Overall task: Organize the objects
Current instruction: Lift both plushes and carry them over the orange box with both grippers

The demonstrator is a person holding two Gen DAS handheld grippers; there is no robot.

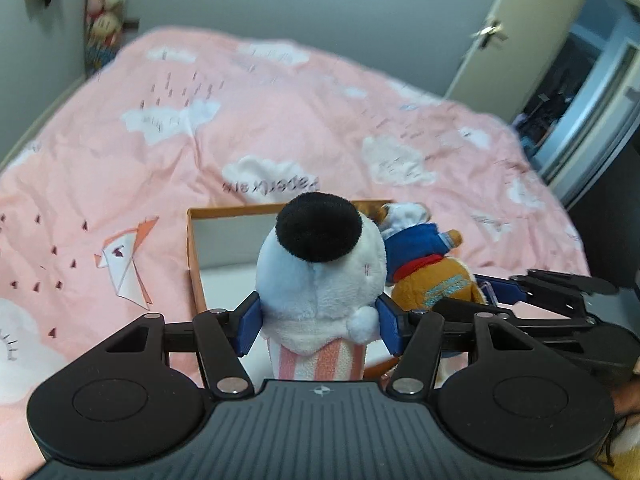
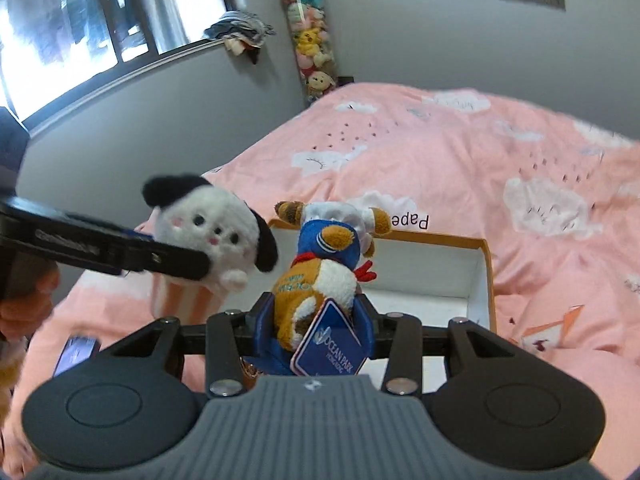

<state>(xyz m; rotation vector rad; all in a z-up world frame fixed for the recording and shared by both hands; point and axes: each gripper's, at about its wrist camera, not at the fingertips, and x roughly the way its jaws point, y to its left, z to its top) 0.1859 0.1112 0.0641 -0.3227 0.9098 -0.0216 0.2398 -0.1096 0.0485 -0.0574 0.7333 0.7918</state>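
Two plush toys (image 1: 320, 276) (image 2: 320, 276), one open box (image 2: 476, 276), two grippers (image 1: 319, 322) (image 2: 314, 316)

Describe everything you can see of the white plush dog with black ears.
The white plush dog is fluffy, with a round head, two floppy black ears, dark eyes and nose, pink cheeks and small white paws. Its lower half sits in a pink-and-white striped fabric cup. It is upright, lifted off the bed, its face turned toward the right wrist camera. The left gripper is shut on its body, a blue pad pressing each side. It hangs beside the brown plush toy, near the open orange-rimmed box.
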